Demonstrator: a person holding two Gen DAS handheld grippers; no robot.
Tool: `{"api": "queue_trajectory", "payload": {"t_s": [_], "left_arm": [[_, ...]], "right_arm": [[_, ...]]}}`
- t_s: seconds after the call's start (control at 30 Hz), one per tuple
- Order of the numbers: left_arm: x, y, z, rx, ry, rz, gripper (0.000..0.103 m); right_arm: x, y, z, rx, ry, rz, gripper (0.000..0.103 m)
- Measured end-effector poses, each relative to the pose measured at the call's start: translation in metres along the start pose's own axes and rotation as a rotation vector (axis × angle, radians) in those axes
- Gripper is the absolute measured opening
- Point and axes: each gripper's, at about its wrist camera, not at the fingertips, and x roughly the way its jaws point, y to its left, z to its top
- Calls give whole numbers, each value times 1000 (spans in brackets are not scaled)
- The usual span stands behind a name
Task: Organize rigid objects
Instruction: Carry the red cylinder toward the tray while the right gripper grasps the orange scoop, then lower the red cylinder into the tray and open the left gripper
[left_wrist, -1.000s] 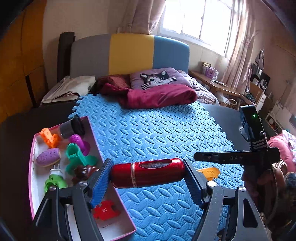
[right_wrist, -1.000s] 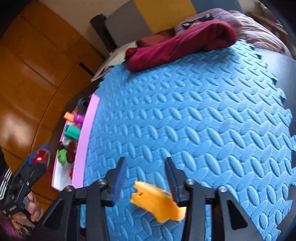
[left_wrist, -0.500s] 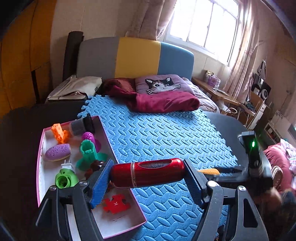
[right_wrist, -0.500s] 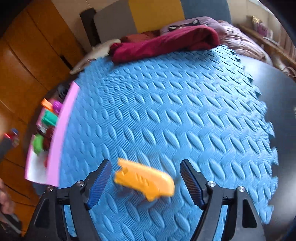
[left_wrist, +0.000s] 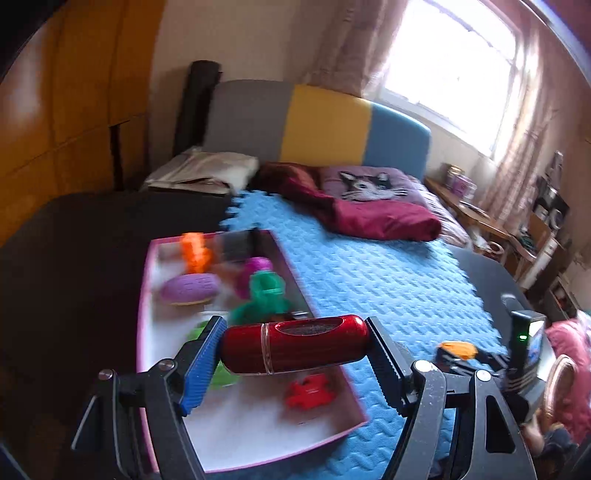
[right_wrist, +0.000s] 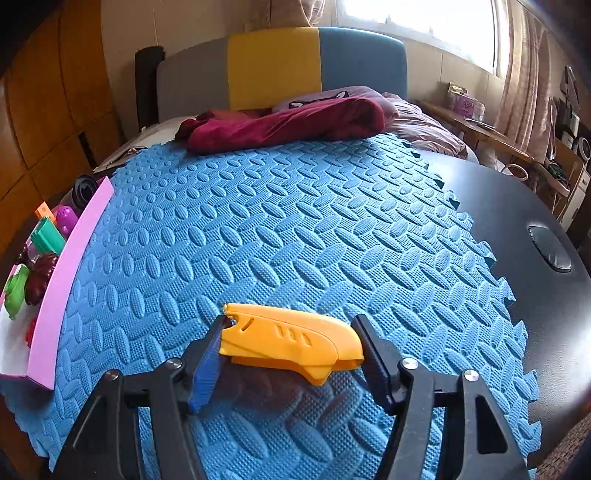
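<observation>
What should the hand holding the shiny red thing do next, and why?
Probably lower it a little and let go. The left gripper holds the red cylinder end to end, right above the pink tray where the other toys already lie, with bare white floor below it. The right gripper is closing its fingers around the yellow piece on the blue mat.

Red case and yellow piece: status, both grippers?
Left gripper clamped on red case over pink tray. Right gripper closing around yellow piece on blue mat. Path clear.
</observation>
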Motion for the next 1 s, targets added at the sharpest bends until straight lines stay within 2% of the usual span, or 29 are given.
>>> {"api": "queue_trajectory", "payload": {"t_s": [0.2,0.37,0.57,1.0], "left_arm": [[-10,49,-15,-70,8,133,75],[-12,60,-31,-74,28,200,75],[-7,52,-40,-34,36,230,75],[5,43,-49,-14,83,222,75]], "right_arm": [[1,1,0,0,-3,-6,68],[0,2,-2,2,-12,-9,67],[-1,2,-3,2,-19,-10,67],[-2,2,-4,1,-23,-12,67]]}}
